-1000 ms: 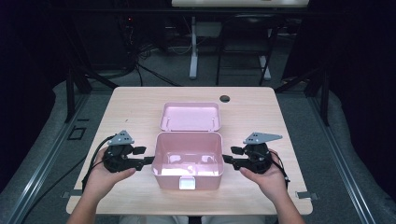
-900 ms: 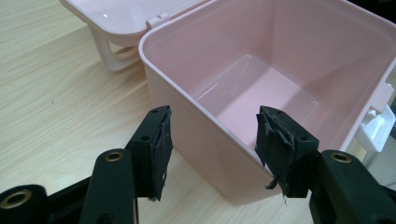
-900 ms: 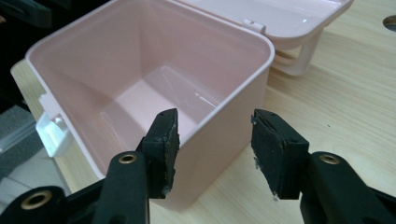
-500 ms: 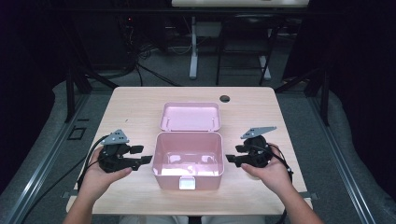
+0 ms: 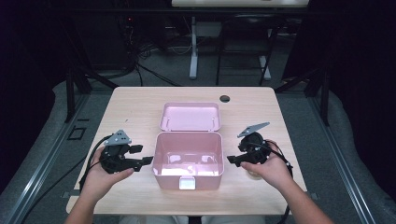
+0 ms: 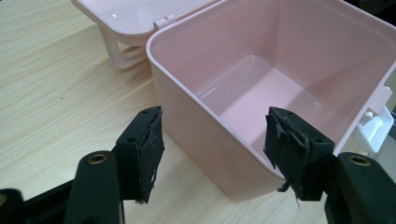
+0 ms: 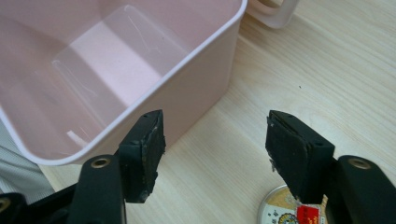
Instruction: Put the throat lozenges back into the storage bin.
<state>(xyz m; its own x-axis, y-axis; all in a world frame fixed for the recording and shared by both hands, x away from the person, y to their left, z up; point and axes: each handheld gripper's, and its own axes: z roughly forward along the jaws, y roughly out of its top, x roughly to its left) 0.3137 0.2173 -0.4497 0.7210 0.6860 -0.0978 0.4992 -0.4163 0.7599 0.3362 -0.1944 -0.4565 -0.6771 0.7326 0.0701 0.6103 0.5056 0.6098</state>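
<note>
Since the earlier high view, both grippers have been drawn back slightly from the side walls of the open pink plastic box (image 5: 188,158), and the jaws of both have just been opening, with nothing clamped between them. The left gripper (image 5: 144,162) is seen at nine o'clock of the box, its tips just beside the left wall but apart from it. In the left gripper view the left gripper (image 6: 212,154) is spread wide; the box's near corner (image 6: 224,140) is framed between the two black pads, yet no pad is pressed on it. The right gripper (image 5: 232,159) is held at three o'clock of the box, close to the right wall and not touching. In the right gripper view the right gripper (image 7: 215,151) is likewise released, with bare table between the pads and the box wall (image 7: 196,88) lying toward ten o'clock. A small round tin with a printed label (image 7: 289,210) is seen at five o'clock, partly hidden behind the right-hand jaw.

The box is placed on the pale wooden table (image 5: 135,112), toward the person's edge. Its hinged pink lid (image 5: 190,116) is laid back flat at twelve o'clock. A white latch (image 5: 187,182) is seen on the front wall at six o'clock. The inside of the box is seen bare.
</note>
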